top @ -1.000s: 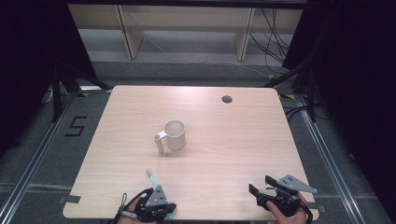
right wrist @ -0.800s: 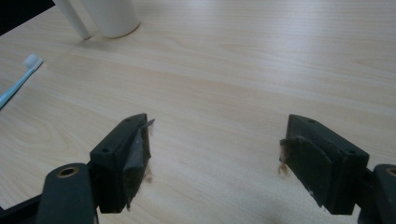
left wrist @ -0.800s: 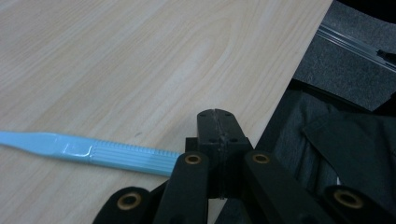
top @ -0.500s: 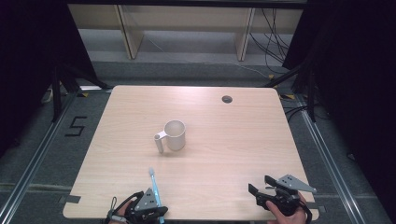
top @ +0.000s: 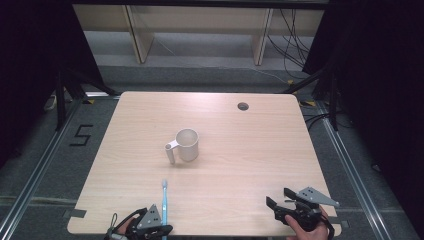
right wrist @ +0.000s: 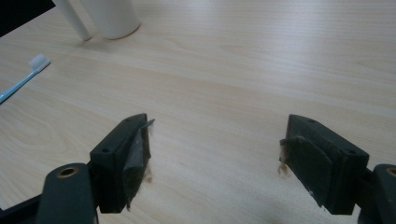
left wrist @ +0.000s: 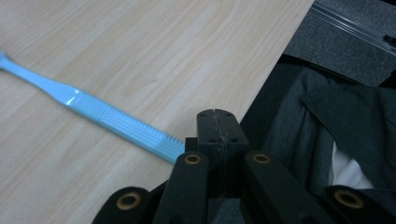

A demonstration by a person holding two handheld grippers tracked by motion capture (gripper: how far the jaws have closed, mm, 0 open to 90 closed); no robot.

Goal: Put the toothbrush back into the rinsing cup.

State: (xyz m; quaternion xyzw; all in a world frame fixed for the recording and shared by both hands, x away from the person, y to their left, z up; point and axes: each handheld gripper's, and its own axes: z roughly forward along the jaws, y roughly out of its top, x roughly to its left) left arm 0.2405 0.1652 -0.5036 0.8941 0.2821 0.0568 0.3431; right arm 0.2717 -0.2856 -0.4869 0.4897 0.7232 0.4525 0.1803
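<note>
scene: a pale wooden table (top: 240,130) seen from above, with a person's two hands coming in at its near edge, each holding a two-jaw gripper.
left gripper (top: 152,227): at the near left edge, its jaws pressed tight on the handle end of a light blue toothbrush (top: 163,205).
toothbrush: it lay low over the wood, handle in the jaws, white bristle head pointing away toward the middle of the table; in the left gripper view (left wrist: 215,122) the blue handle (left wrist: 116,122) ran out to the left from between the closed jaws.
what had just changed: a second earlier the brush slanted off to the left; it had since swung round to point almost straight at the mug, and the left hand had drifted slightly along the edge.
mug (top: 187,145): white, upright, handle to the left, near the table's middle, well apart from the brush head.
right gripper (top: 285,209): at the near right edge, jaws standing wide apart with nothing between them, unmoved.
meaning: likely the brush was being lined up to go into the mug; the carry across was not yet begun.
</note>
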